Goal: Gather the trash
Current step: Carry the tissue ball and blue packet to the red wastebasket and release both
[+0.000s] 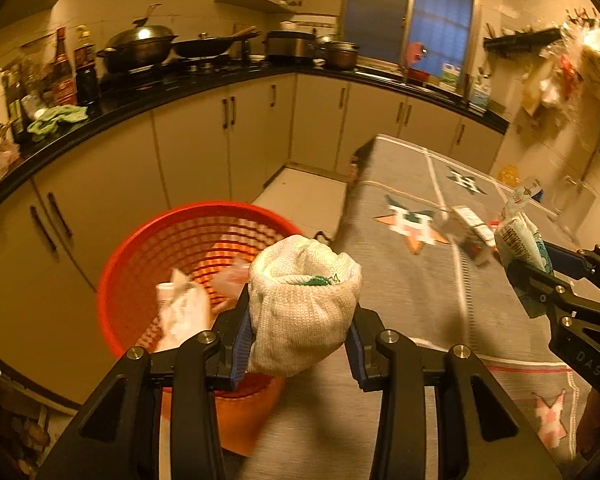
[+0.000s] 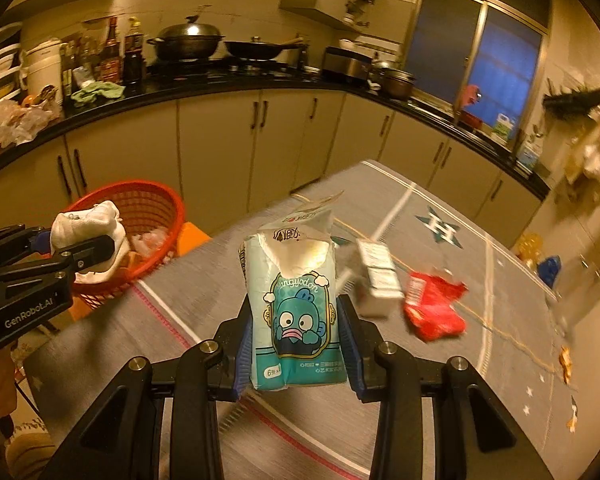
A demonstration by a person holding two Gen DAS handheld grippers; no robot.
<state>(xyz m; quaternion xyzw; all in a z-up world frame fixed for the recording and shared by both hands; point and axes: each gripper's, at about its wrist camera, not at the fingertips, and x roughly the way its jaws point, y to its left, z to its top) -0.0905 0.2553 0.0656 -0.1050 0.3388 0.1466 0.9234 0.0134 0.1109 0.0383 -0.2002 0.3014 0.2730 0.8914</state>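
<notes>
The red basket [image 1: 188, 276] stands on the floor just off the table's [image 1: 412, 292] left edge. The left gripper [image 1: 300, 320] clamps a white crumpled cloth [image 1: 304, 304] beside its rim; carry it over the opening before letting go. The right gripper [image 2: 296, 344], over the table, pinches a teal tissue pack [image 2: 296, 308]; bring it across next.

My left hand-held gripper [image 1: 300, 320] points down at a slant, and its two fingers squeeze a white cloth bundle [image 1: 304, 304] from both sides. My right hand-held gripper [image 2: 296, 344] points down the same way and pinches a blue tissue pack [image 2: 296, 300] standing up between its fingers. The two are side by side, a bit apart.
</notes>
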